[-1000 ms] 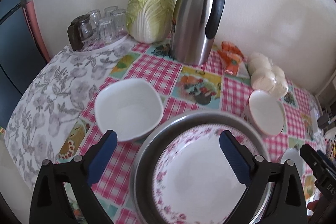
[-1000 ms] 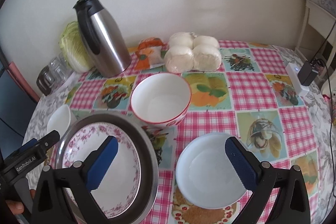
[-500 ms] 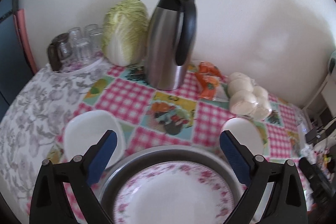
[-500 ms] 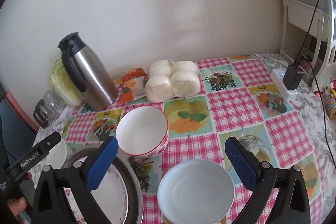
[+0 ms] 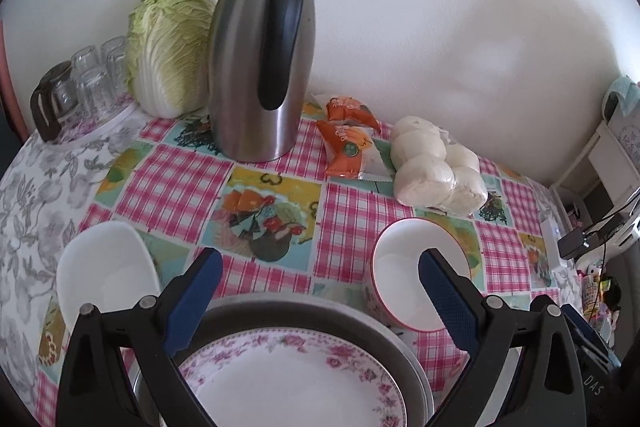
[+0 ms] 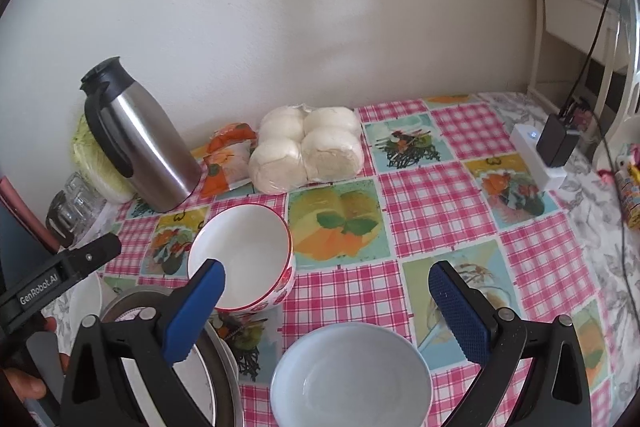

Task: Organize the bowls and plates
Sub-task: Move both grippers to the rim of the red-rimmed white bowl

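Note:
My left gripper (image 5: 320,279) is open and empty, above the far rim of a pink-flowered plate (image 5: 296,379) that lies in a metal dish (image 5: 416,367). A white squarish bowl (image 5: 100,271) sits to its left and a red-rimmed white bowl (image 5: 404,275) to its right. My right gripper (image 6: 326,291) is open and empty, above a pale blue bowl (image 6: 352,379). The red-rimmed bowl (image 6: 244,255) sits ahead to the left, touching the metal dish (image 6: 228,371). The left gripper's arm (image 6: 60,275) shows at the left edge.
A steel thermos jug (image 5: 260,67), a cabbage (image 5: 168,43), glasses on a tray (image 5: 88,79), orange packets (image 5: 348,143) and bagged buns (image 5: 436,167) stand along the wall. A white power strip with a black charger (image 6: 548,155) lies at the table's right edge.
Both grippers have pulled back and tilted up, so the plate and the pale blue bowl sit lower in view. Both stay open and the dishes have not moved.

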Available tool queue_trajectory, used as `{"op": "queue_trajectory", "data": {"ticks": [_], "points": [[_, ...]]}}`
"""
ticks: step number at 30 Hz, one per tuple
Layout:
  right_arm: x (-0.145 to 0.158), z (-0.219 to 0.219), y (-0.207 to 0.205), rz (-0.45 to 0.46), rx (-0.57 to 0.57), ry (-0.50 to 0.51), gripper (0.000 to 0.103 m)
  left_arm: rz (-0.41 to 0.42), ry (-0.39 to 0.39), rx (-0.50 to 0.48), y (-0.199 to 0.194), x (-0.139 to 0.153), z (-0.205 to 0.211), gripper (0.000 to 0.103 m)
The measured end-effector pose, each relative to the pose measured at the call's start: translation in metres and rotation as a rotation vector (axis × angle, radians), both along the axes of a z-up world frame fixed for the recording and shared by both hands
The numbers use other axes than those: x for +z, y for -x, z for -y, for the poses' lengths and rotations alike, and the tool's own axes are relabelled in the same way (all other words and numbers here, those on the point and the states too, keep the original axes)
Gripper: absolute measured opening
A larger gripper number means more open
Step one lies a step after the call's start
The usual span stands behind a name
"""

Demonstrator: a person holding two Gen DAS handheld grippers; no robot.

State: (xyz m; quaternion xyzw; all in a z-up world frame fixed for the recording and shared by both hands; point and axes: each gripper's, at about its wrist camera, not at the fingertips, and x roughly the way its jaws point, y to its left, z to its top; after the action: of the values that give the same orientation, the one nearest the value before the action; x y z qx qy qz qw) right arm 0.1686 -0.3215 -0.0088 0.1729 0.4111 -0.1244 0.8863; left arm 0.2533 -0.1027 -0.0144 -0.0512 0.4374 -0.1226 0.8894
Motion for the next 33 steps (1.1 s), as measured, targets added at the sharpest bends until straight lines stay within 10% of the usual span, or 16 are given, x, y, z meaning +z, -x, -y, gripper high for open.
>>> {"op": "queue_trajectory", "data": {"ticks": [11, 20, 26, 33], "points": [[-0.009, -0.011, -0.018, 0.050, 0.029, -0.023, 0.103, 0.054, 0.006, -0.042, -0.007, -0.005, 0.018, 0.098], [-0.035, -0.010, -0.038, -0.039, 0.022, -0.049, 0.102, -0.076, -0.039, -0.049, -0.025, -0.034, 0.032, 0.097], [-0.054, -0.014, -0.052, -0.089, 0.025, -0.062, 0.071, -0.113, -0.082, -0.068, -0.033, -0.046, 0.040, 0.096], [-0.069, -0.021, -0.065, -0.122, 0.062, -0.096, 0.046, -0.157, -0.105, -0.116, -0.039, -0.062, 0.058, 0.059]]}}
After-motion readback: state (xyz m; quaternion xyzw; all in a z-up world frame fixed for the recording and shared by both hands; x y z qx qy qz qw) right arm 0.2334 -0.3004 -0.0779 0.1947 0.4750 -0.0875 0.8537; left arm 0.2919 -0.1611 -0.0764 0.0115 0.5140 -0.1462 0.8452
